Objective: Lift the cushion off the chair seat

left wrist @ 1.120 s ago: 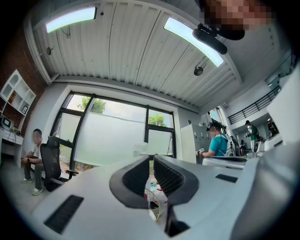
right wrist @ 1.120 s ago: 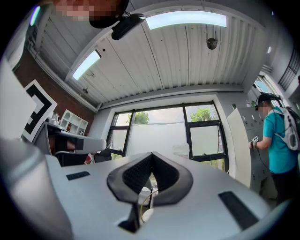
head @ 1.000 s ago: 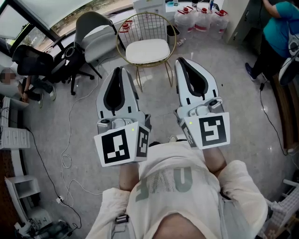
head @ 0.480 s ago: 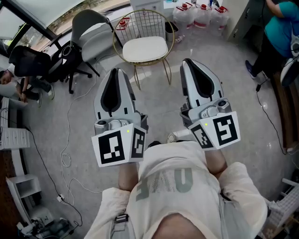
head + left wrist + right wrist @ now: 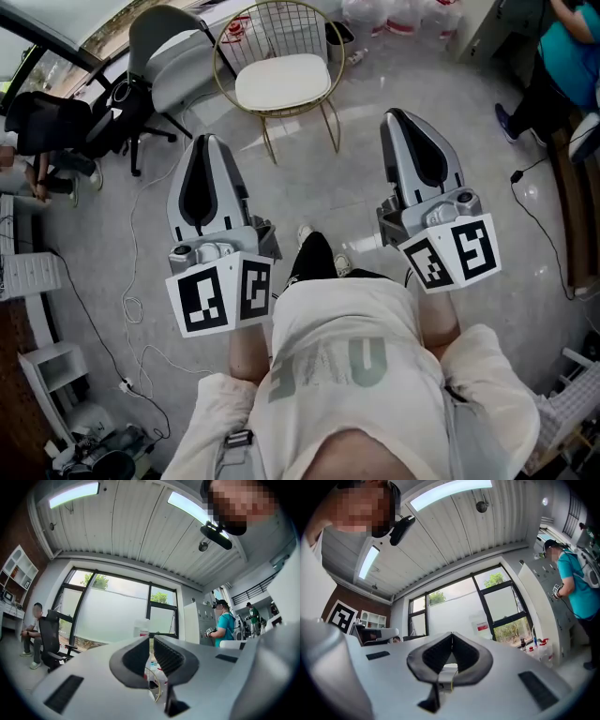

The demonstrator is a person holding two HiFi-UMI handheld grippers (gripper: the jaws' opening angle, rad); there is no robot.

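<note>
The white cushion (image 5: 283, 81) lies on the seat of a gold wire chair (image 5: 225, 39) at the top of the head view. My left gripper (image 5: 204, 141) points toward it from the lower left, well short of the chair, jaws shut and empty. To the right of the chair my right gripper (image 5: 403, 114) is also shut with nothing in it. In the left gripper view the pads (image 5: 151, 638) stand together, with a bit of gold wire (image 5: 158, 684) below them. In the right gripper view the tips (image 5: 452, 633) meet, with a pale patch (image 5: 450, 667) behind them.
A grey office chair (image 5: 178, 56) stands left of the wire chair, and a black one (image 5: 52, 117) with a seated person beyond it. Water jugs (image 5: 394, 11) are at the back. A person in teal (image 5: 572, 52) stands at the right. Cables (image 5: 141, 281) trail over the floor.
Both grippers have spread apart and sunk lower in the head view, and the right one has rolled. The person's leg has stepped forward between them. Both stay shut.
</note>
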